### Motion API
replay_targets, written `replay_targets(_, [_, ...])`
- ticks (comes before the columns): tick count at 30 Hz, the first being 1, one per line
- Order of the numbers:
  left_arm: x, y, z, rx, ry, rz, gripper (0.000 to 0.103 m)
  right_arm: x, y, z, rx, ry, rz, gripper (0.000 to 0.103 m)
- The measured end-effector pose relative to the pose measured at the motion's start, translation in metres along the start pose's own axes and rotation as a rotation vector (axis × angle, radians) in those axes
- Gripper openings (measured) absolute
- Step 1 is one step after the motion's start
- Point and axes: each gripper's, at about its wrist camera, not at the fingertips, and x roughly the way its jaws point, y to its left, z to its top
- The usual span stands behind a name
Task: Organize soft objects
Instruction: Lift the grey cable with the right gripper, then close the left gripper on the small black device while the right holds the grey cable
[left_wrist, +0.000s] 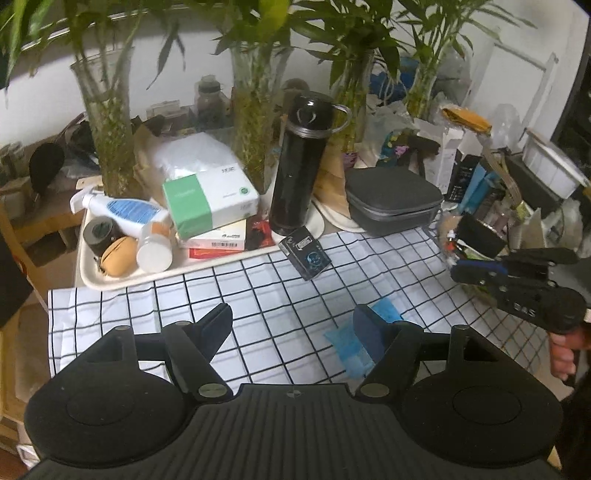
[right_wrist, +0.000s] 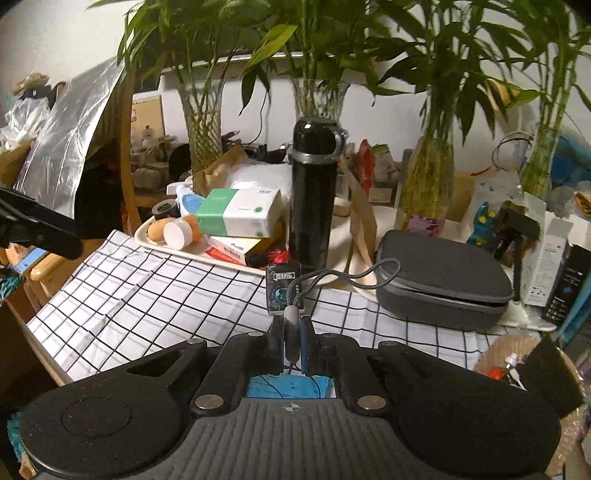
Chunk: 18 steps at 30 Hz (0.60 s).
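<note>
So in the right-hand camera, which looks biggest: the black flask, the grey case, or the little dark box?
1. Grey case and black flask: too alike to rank, one wide, one tall.
2. Little dark box, clearly smallest, though nearest the camera.

Both views are dim and slightly soft, lit from above and behind the plants — the white wall (left_wrist: 207, 48) glows brightest. The checked cloth (left_wrist: 258, 295) reflects evenly, with little shadow on it. A pale glint runs down the black flask (right_wrist: 314, 192), and the clear plastic sheet (right_wrist: 70, 147) shows grey glare. Fisheye bending curves the cloth's grid lines and darkens the corners — leaves near the top edge of the left view smear out of focus
</note>
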Motion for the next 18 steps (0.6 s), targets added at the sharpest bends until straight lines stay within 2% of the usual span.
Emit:
replay_targets(6, [0.025, -0.012, 0.017, -0.026, 0.051, -0.003, 0.072, -0.018, -0.004, -0.005, 0.023, -0.021, -0.045, 0.01])
replay_targets(18, [0.096, -0.028, 0.047, -0.09, 0.118, 0.019, 0.072, -0.039, -0.026, -0.014, 0.111, -0.045, -0.066, 0.01])
